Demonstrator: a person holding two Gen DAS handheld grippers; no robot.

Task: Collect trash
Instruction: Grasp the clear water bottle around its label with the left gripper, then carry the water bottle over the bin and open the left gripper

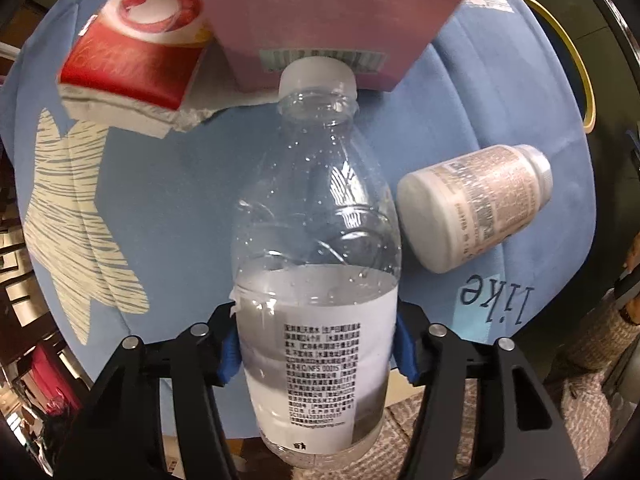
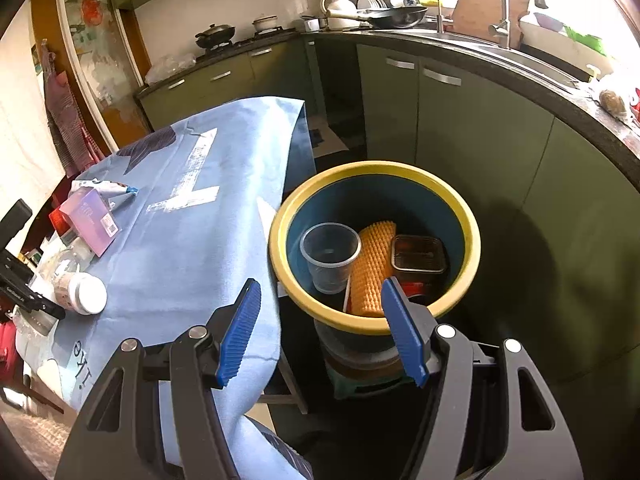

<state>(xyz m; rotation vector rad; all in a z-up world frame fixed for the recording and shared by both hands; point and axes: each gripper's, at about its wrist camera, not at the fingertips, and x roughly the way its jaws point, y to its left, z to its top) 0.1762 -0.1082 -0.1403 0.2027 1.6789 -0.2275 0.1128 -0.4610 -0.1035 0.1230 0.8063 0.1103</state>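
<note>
Left gripper (image 1: 316, 344) clamps bottle (image 1: 316, 240) beside jar (image 1: 472, 208), boxes (image 1: 312, 20).

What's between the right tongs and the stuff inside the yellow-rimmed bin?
Nothing: in the right wrist view, the open right tongs hang over the bin's near rim, empty air between.

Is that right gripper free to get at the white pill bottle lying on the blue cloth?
Probably yes. The right gripper is open and empty, and the white pill bottle lies uncovered on the blue cloth, though the left gripper holds the water bottle right beside it.
</note>
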